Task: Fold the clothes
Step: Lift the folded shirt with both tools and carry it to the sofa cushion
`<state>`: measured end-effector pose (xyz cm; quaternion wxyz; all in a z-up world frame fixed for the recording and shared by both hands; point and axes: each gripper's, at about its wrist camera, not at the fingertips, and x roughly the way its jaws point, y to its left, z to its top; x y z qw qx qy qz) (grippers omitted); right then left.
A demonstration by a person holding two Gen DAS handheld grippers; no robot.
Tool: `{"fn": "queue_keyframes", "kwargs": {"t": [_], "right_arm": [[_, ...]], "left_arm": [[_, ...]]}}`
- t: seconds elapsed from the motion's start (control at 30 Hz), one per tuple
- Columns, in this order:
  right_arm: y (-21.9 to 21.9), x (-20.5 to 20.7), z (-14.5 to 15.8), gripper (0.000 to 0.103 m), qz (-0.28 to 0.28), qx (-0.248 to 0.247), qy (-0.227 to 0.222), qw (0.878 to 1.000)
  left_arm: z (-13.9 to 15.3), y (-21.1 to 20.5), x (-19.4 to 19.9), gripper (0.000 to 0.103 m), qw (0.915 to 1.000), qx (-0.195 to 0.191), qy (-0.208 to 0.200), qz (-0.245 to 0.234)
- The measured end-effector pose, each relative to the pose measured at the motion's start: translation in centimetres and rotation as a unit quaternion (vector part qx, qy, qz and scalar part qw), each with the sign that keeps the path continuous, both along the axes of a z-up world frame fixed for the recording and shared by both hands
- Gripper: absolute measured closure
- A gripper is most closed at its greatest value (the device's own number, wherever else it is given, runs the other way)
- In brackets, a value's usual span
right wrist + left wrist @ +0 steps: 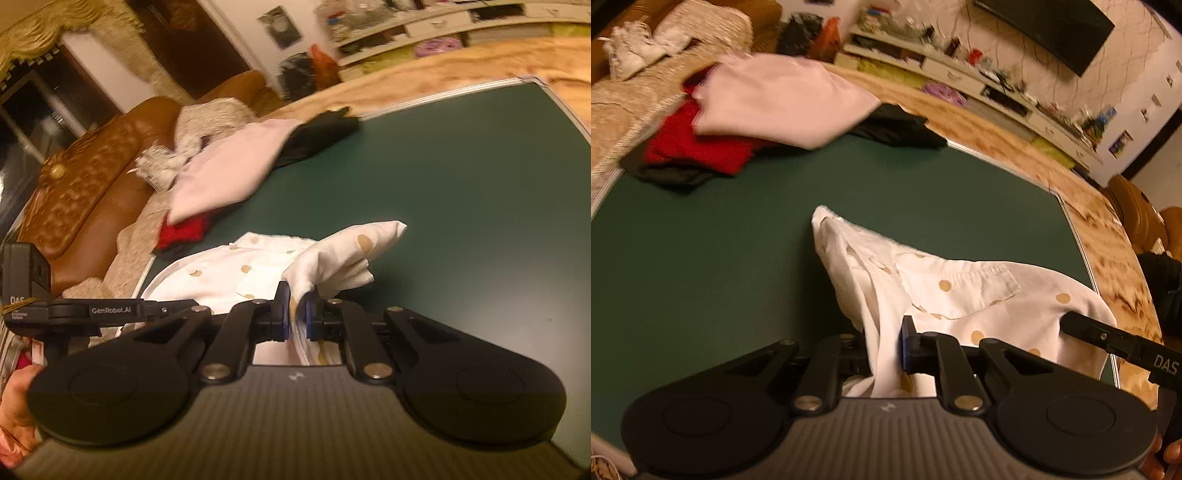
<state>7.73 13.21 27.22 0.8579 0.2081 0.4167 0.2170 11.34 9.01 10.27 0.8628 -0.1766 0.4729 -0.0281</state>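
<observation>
A white shirt with tan polka dots (960, 291) lies bunched on the green table top (720, 258), held up at two edges. My left gripper (884, 347) is shut on a fold of the shirt near its left side. My right gripper (297, 314) is shut on another bunched edge of the same shirt (332, 258). The right gripper's finger also shows at the right of the left wrist view (1108, 338), and the left gripper shows at the left of the right wrist view (110, 310).
A pile of clothes sits at the table's far left: a pale pink garment (783, 96) over a red one (690, 144) and black ones (897, 127). A brown sofa (92, 177) with a beige throw stands beyond. A white shelf unit (979, 74) lines the far wall.
</observation>
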Motion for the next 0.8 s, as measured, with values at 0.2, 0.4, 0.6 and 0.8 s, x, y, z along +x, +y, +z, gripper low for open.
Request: {"fn": "queue_keyframes", "kwargs": {"t": [0.2,0.4,0.6,0.8], "right_arm": [[4.9,-1.5,3.2,0.092,0.057,0.001,-0.020,0.998],[11.1,-5.2,7.1,0.092,0.136,0.003,-0.044,0.990],[19.2,-10.5,10.2,0.092,0.227,0.006,-0.052,0.972],[29.1,-18.4,12.7,0.092,0.334,0.005,-0.053,0.941]], "left_arm": [[3.2,3.1,-6.8,0.090,0.9981,0.008,-0.029,0.054],[6.1,7.2,-16.6,0.090,0.9897,0.025,-0.055,0.130],[8.1,12.2,-28.6,0.090,0.9731,0.031,-0.070,0.217],[8.9,17.4,-42.2,0.090,0.9496,0.040,-0.073,0.302]]}}
